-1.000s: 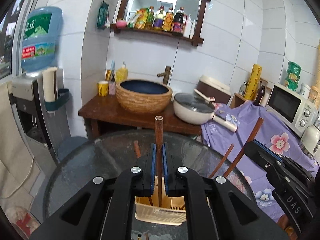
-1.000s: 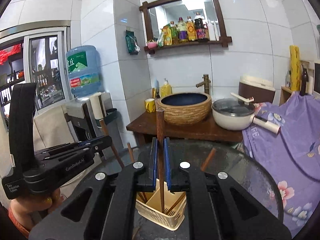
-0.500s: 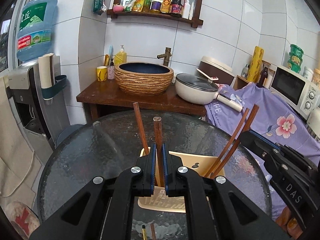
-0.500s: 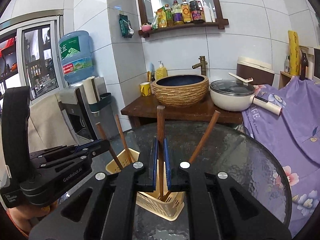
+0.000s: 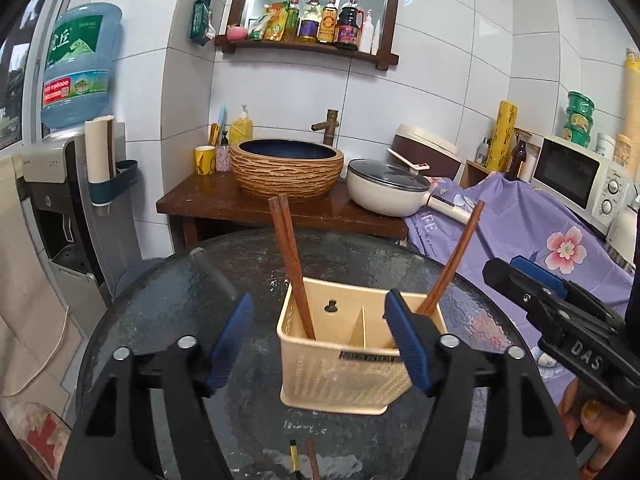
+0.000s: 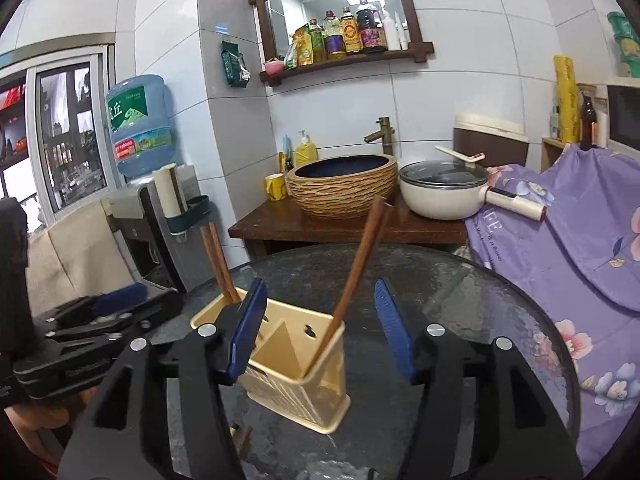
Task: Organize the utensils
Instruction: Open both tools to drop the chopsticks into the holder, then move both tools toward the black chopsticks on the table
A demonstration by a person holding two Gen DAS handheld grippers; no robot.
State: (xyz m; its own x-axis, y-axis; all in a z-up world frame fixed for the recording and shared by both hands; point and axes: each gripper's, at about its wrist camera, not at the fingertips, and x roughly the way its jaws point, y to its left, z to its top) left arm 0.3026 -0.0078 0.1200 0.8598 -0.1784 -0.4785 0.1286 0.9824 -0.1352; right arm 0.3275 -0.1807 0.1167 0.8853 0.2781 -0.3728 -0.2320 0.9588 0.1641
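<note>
Now the left gripper (image 5: pixel 318 336), jaws just sprung wide and empty, frames the cream utensil holder (image 5: pixel 340 376) on the glass table (image 5: pixel 160 300), chopsticks (image 5: pixel 288 264) leaning inside, while the right gripper (image 6: pixel 320 328) spreads likewise, seemingly touching nothing.

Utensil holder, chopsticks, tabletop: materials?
Utensil holder: looks like matte cream plastic, moulded slotted walls. Chopsticks: likely wood, reddish-brown with visible grain. Tabletop: seemingly dark textured glass, rippled and glossy with reflections.
</note>
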